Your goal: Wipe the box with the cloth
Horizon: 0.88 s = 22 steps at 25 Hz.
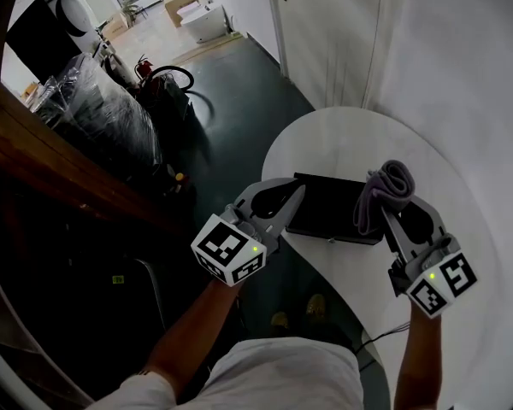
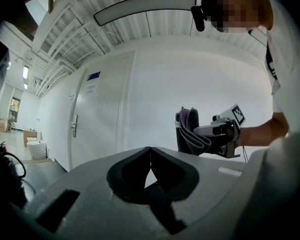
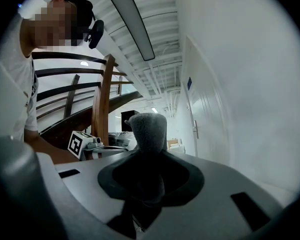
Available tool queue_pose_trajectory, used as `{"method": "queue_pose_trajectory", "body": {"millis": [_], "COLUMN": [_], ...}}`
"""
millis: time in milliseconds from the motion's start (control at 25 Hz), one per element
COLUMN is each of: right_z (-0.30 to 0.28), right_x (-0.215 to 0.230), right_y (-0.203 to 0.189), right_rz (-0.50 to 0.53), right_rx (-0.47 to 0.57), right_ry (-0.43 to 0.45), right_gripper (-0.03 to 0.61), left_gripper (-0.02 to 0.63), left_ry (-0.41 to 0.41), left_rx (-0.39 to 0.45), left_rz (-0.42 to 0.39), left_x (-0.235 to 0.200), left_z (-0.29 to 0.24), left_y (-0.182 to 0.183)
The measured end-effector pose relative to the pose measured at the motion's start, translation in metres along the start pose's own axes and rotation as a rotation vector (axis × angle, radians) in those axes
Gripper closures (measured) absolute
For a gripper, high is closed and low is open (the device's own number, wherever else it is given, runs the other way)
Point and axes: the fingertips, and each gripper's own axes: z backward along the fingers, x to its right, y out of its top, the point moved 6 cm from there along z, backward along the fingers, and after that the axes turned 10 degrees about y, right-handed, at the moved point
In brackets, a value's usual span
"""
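Clamping cloth [image 1: 383,191], box [image 1: 329,207] at table [image 1: 350,139] edge

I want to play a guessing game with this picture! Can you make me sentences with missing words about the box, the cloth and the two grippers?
The right gripper has its jaws shut on a cloth coloured ___.
The left gripper has its jaws shut, with ___ between them.
The box lies on a round white table and is coloured ___.
Missing words: grey; nothing; black.
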Motion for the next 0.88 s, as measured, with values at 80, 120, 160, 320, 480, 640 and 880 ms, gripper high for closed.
{"method": "queue_pose_trajectory", "body": {"millis": [80, 120, 160, 320, 480, 640, 880], "right_z": [0.001, 0.001, 0.002, 0.004, 0.004, 0.005, 0.009], "right_x": [0.014, 0.021, 0.028, 0.048, 0.060, 0.070, 0.091], "right_y": [-0.005, -0.007, -0.009, -0.018, -0.026, -0.038, -0.062], "right_rz": [0.001, -0.002, -0.007, -0.030, -0.043, -0.051, -0.079], "right_rx": [-0.015, -0.019, -0.023, -0.049, -0.076, -0.121, -0.204], "right_ry": [0.003, 0.004, 0.006, 0.001, -0.029, -0.069, -0.107], "right_gripper": [0.483, 0.483, 0.483, 0.483, 0.483, 0.483, 0.483], "left_gripper": [0.598, 0.598, 0.598, 0.598, 0.597, 0.597, 0.595], "left_ry": [0.017, 0.026, 0.037, 0.072, 0.086, 0.100, 0.105], "left_rx": [-0.025, -0.039, -0.054, -0.123, -0.184, -0.264, -0.388], "left_rz": [-0.003, -0.003, -0.003, -0.005, -0.004, 0.002, 0.041], "left_x": [-0.002, -0.004, -0.007, -0.017, -0.030, -0.044, -0.061], "left_z": [-0.012, -0.017, -0.022, -0.036, -0.042, -0.043, -0.047], "left_y": [-0.007, -0.010, -0.015, -0.031, -0.046, -0.064, -0.087]}}
